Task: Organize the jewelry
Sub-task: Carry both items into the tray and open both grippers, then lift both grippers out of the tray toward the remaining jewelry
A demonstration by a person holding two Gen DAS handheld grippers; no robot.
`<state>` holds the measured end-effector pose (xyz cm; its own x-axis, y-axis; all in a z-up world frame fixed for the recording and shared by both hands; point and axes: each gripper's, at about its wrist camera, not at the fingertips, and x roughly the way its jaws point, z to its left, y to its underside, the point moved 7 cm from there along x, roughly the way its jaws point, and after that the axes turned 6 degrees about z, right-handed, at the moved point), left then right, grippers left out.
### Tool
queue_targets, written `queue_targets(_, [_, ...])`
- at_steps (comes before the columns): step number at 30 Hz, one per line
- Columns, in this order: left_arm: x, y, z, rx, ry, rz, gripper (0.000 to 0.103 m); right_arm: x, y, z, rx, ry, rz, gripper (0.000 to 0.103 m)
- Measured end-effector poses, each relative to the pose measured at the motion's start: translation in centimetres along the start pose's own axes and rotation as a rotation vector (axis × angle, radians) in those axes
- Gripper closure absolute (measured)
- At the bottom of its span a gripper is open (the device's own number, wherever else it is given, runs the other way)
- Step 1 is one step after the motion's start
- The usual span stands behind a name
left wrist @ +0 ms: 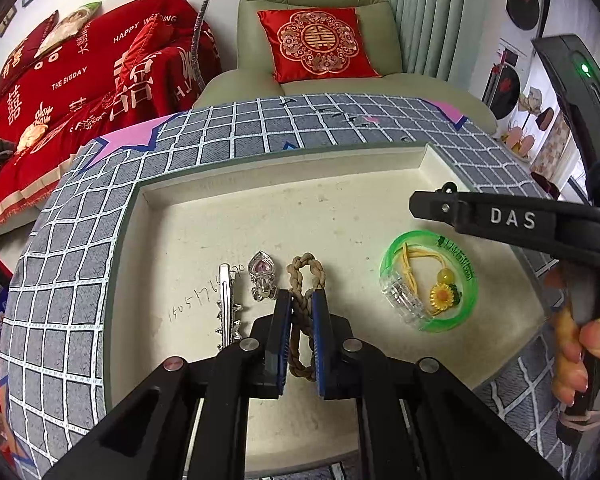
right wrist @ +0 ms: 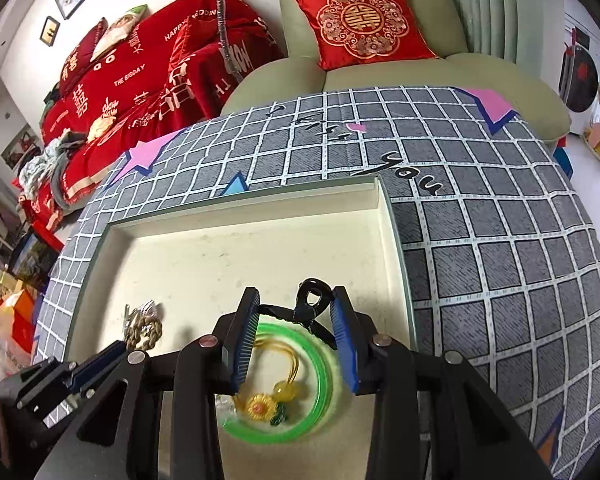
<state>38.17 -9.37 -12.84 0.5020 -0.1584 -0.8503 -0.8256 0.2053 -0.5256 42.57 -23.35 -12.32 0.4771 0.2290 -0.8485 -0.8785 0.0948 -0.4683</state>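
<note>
braided loop (left wrist: pixel 305 304): brown cord, clamped between left gripper (left wrist: pixel 302 300) pads, lower end near tray floor
left gripper: narrow, closed on braided loop
black clip (right wrist: pixel 310 308): spans the blue pads of right gripper (right wrist: pixel 296 312), held above green bangle
right gripper: part open, pinching black clip
green bangle (left wrist: pixel 430 280): flat in tray, right side; yellow cord with sunflower charm (left wrist: pixel 444 298) inside ring
silver hair clip (left wrist: pixel 228 304): in tray, left of heart pendant (left wrist: pixel 262 274)
tray (left wrist: pixel 204 192): cream, shallow, on grid-pattern cloth (left wrist: pixel 60 280)
hand (left wrist: pixel 580 356): grips right tool's handle
</note>
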Motion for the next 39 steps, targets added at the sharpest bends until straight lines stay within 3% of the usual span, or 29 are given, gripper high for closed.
queue_targets(11, [0.7,0.5,-0.1,0.004,-0.032,0.023,0.082,1.0,0.4,0.1,0.005,-0.006,0.019,0.062])
queue_targets(12, [0.7,0.5,-0.1,0.006,-0.033,0.024,0.082,1.0,0.3,0.0,0.007,-0.009,0.022,0.058])
queue_targets(13, [0.8,0.5,-0.2,0.008,-0.040,0.025,0.082,1.1,0.3,0.0,0.012,-0.017,0.030,0.048])
queue_targets(15, [0.8,0.6,-0.2,0.012,-0.049,0.025,0.082,1.0,0.1,0.1,0.006,-0.014,0.019,0.044])
queue_targets(22, [-0.4,0.1,0.0,-0.003,-0.052,0.000,0.080,-1.2,-0.4,0.3,0.056,-0.106,-0.030,0.044])
queue_targets(23, [-0.5,0.0,0.0,-0.001,-0.056,-0.003,0.073,-1.7,-0.5,0.3,0.065,-0.116,-0.041,0.044])
queue_targets(25, [-0.9,-0.1,0.2,-0.009,-0.065,-0.018,0.003,-2.9,-0.5,0.0,0.090,-0.138,-0.057,0.044])
queue_targets(27, [-2.1,-0.6,0.6,-0.031,-0.086,-0.084,0.000,-4.0,-0.3,-0.3,0.114,-0.161,-0.067,0.043])
queue_targets(32, [-3.5,-0.9,0.8,-0.041,-0.078,-0.087,0.000,-6.3,1.1,-0.5,0.114,-0.168,-0.077,0.043])
queue_targets(36, [-5.7,-0.3,1.1,-0.040,-0.080,-0.112,0.000,-8.1,2.8,-0.8,0.126,-0.185,-0.081,0.029])
queue_targets(39, [-7.4,1.0,1.4,-0.044,-0.073,-0.120,0.000,-9.1,4.3,-0.9,0.124,-0.184,-0.068,0.027])
